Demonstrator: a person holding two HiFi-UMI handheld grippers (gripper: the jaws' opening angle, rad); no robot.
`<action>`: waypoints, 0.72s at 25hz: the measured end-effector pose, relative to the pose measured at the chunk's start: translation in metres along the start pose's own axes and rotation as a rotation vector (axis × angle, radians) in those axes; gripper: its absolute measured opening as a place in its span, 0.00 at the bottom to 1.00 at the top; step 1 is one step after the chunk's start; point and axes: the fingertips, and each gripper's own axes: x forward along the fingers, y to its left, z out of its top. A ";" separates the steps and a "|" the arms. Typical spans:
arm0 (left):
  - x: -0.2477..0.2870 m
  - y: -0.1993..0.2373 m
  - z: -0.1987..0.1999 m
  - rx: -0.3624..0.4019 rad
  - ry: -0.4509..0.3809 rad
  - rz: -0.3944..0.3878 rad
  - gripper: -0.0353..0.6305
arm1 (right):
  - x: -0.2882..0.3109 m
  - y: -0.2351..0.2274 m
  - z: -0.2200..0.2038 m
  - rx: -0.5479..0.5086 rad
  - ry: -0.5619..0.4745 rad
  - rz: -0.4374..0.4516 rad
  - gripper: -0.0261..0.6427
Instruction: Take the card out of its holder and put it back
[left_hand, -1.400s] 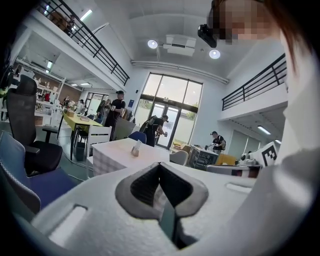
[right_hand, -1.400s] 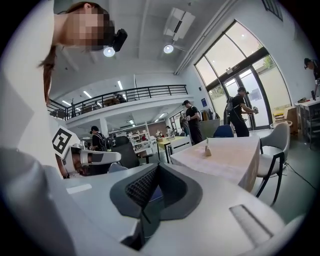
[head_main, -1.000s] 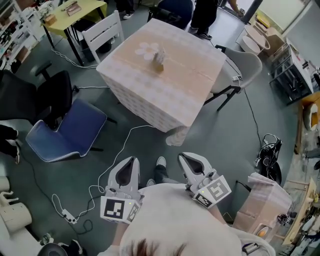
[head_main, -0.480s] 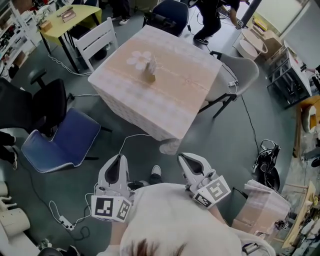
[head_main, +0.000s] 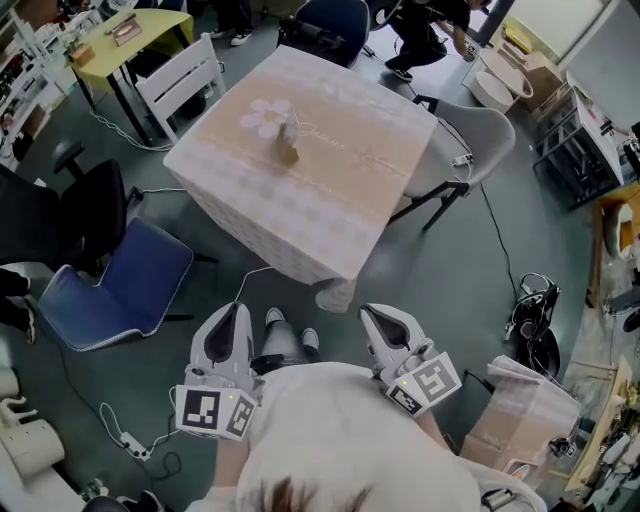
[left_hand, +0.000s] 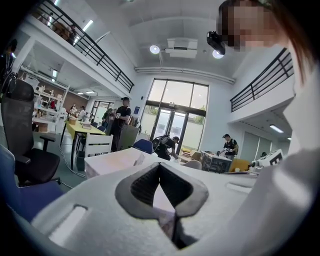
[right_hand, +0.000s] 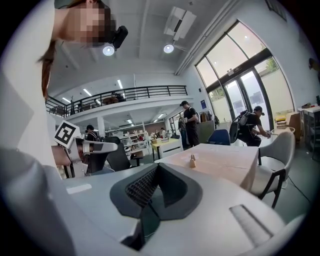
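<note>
The card stands in a small wooden holder (head_main: 288, 148) beside a flower print on the square cloth-covered table (head_main: 330, 215), far ahead of me. In the right gripper view the holder (right_hand: 192, 161) is a small shape on the tabletop. My left gripper (head_main: 232, 312) and right gripper (head_main: 373, 313) are held close to the person's body, above the floor, short of the table's near corner. Both point toward the table with nothing between the jaws. Seen in their own views, the left gripper (left_hand: 160, 165) and the right gripper (right_hand: 158, 166) each have their pads closed together.
A blue chair (head_main: 115, 290) and a black office chair (head_main: 60, 200) stand at the left. A grey chair (head_main: 470, 140) is at the table's right side and a white chair (head_main: 185, 80) behind it. A cable (head_main: 215, 335) runs across the floor. A covered box (head_main: 525, 410) sits at the right.
The person has stepped on, so the table and holder have slid left in the head view. The left gripper has shifted left; both grippers stay shut and empty.
</note>
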 end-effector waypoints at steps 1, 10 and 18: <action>0.004 -0.001 0.001 0.001 0.002 -0.005 0.05 | 0.000 -0.002 0.000 0.002 0.001 -0.003 0.04; 0.038 0.010 0.004 -0.008 0.027 -0.061 0.05 | 0.025 -0.017 0.008 0.003 -0.003 -0.031 0.04; 0.077 0.055 0.036 0.001 0.023 -0.081 0.05 | 0.090 -0.018 0.035 -0.034 -0.009 -0.026 0.04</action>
